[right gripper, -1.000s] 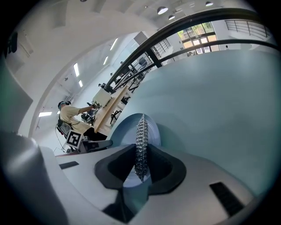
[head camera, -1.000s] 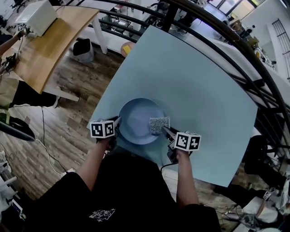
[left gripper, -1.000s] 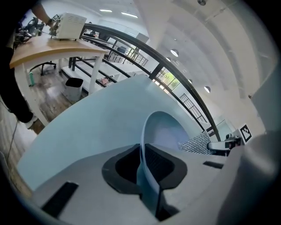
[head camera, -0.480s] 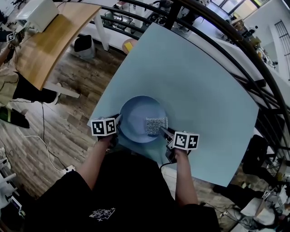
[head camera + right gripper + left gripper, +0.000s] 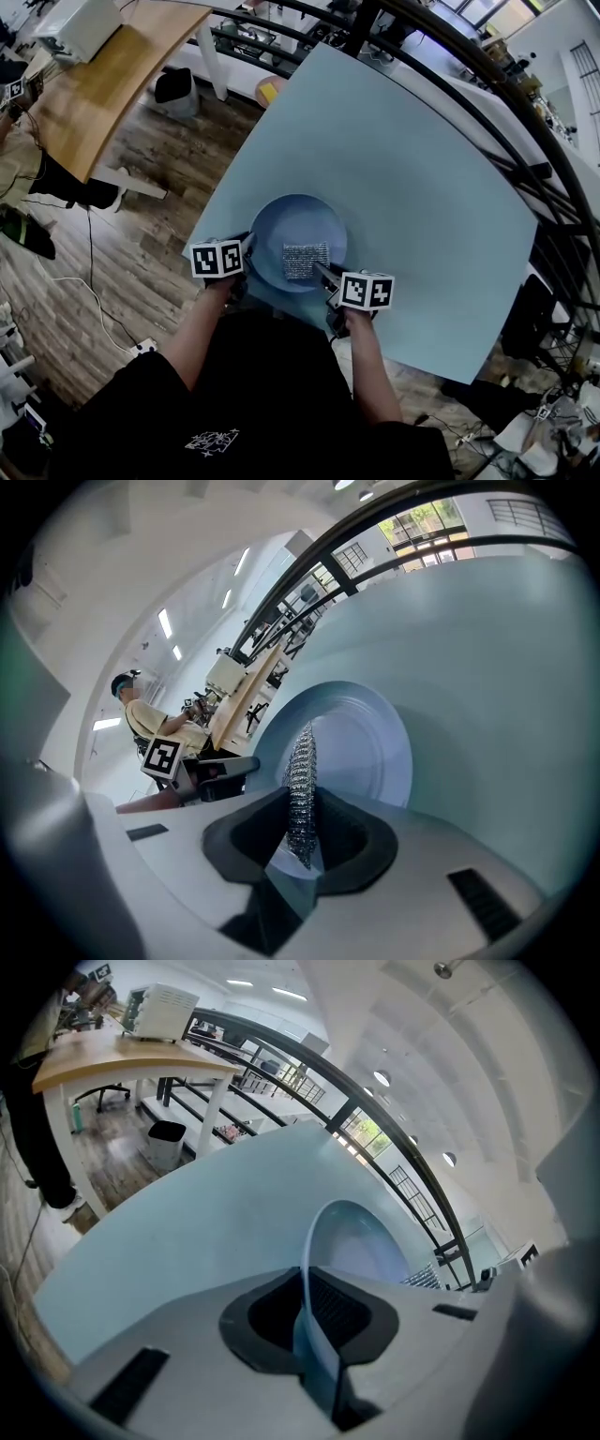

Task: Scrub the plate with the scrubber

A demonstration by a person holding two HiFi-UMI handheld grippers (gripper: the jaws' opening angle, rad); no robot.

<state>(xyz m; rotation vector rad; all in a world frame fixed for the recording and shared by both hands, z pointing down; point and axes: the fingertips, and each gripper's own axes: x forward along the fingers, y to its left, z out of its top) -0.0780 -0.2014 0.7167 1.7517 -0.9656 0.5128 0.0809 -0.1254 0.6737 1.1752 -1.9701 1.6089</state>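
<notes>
Your left hand-held gripper [image 5: 246,253] is clenched on the plate [image 5: 298,220], pinching its near-left rim. In the left gripper view the rim runs edge-on between the two jaws, which are closed tight on it, and the blue bowl of the plate opens out beyond them.

Your right hand-held gripper [image 5: 323,273] is grasping the scrubber [image 5: 305,260], a silvery mesh pad. In the right gripper view the pad stands on edge between the jaws, squeezed at its near end, with its far end reaching out over the plate. From the head view the scrubber lies on the inner face of the plate, in the near half and a little right of centre, touching the surface.

The plate sits flat on the pale blue bench [image 5: 412,178], close to the near-left edge and just in front of you. Your two grippers come in from the near side, left one at the rim and right one over the dish, with their marker cubes near each other but apart.

Beyond the bench's left edge is wooden floor [image 5: 141,216], with a wooden desk [image 5: 89,84] carrying a white box [image 5: 80,26] and a dark bin [image 5: 173,86] beside it. A dark railing [image 5: 487,98] curves behind the bench's far side.
</notes>
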